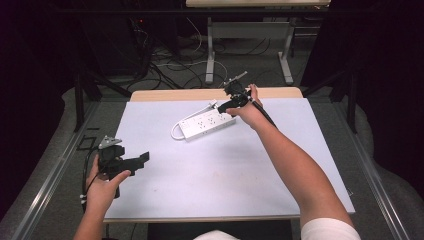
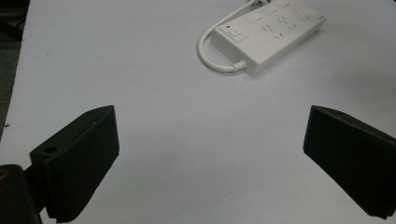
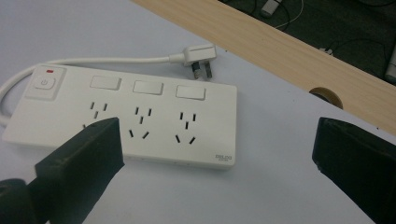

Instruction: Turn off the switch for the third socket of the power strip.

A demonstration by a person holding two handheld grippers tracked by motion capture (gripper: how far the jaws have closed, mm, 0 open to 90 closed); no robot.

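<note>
At the lower left of the high view, the left black two-jaw gripper (image 1: 141, 160) is held in the person's left hand (image 1: 102, 190) over the near left edge of the white-topped bench (image 1: 225, 170), its fingers (image 2: 77, 161) spread wide with nothing between them. Toward the upper middle lies the white rectangular plastic power strip (image 1: 207, 123), flat on the bench and angled. It has a power button with a red mark at one end, three blank rectangular switches and three socket groups. Its white cable (image 3: 107, 59) loops round to a white plug (image 3: 198, 56) lying just beyond it. The right black gripper (image 1: 224, 107), in the right hand (image 1: 250, 112), hovers just beside the strip's far end, fingers (image 3: 79, 163) spread, empty.
</note>
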